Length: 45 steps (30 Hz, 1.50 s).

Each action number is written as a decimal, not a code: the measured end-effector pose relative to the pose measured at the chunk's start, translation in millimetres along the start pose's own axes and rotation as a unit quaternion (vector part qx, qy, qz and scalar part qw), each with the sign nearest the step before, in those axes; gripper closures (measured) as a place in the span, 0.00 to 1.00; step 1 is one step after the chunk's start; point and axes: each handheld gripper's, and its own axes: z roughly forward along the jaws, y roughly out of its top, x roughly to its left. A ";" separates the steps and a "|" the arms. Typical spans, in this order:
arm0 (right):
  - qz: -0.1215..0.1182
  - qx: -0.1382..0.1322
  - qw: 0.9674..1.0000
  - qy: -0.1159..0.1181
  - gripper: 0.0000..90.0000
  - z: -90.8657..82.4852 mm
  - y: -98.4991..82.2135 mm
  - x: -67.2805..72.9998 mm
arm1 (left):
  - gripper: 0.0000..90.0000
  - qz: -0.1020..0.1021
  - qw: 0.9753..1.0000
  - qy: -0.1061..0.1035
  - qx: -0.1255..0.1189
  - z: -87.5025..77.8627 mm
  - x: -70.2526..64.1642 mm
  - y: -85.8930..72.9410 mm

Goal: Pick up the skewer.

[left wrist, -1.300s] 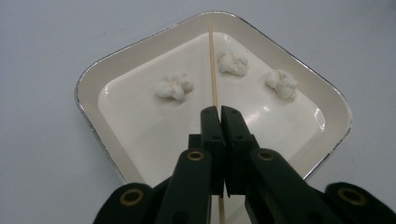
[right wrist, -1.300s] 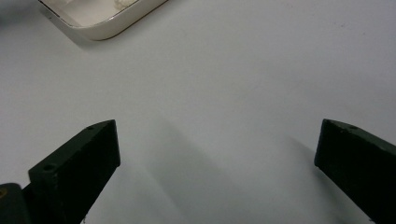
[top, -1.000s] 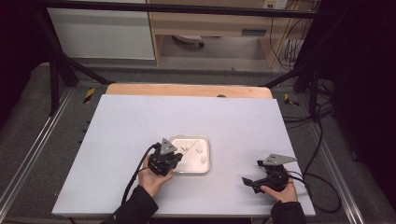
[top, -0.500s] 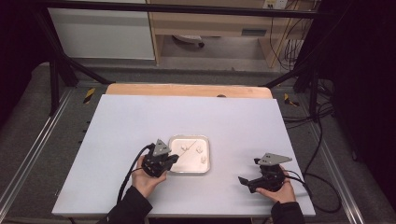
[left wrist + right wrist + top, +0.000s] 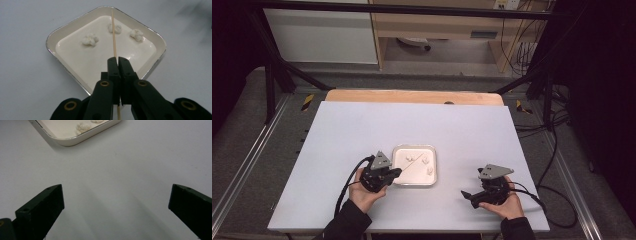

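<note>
A square white tray (image 5: 414, 146) lies on the table slightly left of centre, with three small white puffy lumps in it (image 5: 90, 39) (image 5: 114, 28) (image 5: 136, 34). My left gripper (image 5: 398, 172) sits at the tray's near left edge, shut (image 5: 117, 62) on a thin wooden skewer (image 5: 113, 37). The skewer reaches across the tray (image 5: 75, 30) and passes over the middle lump. My right gripper (image 5: 477, 189) rests to the right of the tray near the front edge. It points toward the tray (image 5: 70, 142), and its jaws (image 5: 116, 192) are wide open over bare table.
The white tabletop (image 5: 362, 130) has free room behind and to both sides of the tray. A wooden strip (image 5: 412, 96) runs along the far edge. Metal frame rails flank the table, and cables (image 5: 552, 150) trail off on the right.
My right gripper has drifted a little to the left, toward the tray. The left gripper has hardly moved and keeps its hold on the skewer.
</note>
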 end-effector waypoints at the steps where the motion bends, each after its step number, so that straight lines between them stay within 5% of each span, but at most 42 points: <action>1: -0.008 0.001 1.000 -0.001 0.01 0.8 2.3 2.0 | 0.99 0.001 1.000 -0.002 0.000 -0.7 -0.5 -0.2; 18: -0.092 0.007 0.995 -0.032 0.01 1.0 21.4 18.0 | 0.99 0.032 0.999 -0.033 0.006 -2.4 -11.6 6.6; 22: -0.129 0.021 0.990 -0.044 0.02 2.5 27.1 24.4 | 0.99 0.039 0.998 -0.039 0.010 -0.9 -14.2 9.0; 26: -0.143 0.019 0.988 -0.046 0.02 2.6 30.6 27.1 | 0.99 0.048 0.998 -0.041 0.017 0.7 -17.4 13.0; 37: -0.205 0.028 0.977 -0.057 0.07 1.3 40.4 35.6 | 0.99 0.080 0.995 -0.058 0.032 13.1 -34.9 27.5; 45: -0.249 0.035 0.966 -0.059 0.14 2.5 40.1 38.1 | 0.99 0.104 0.992 -0.068 0.035 24.4 -49.7 39.8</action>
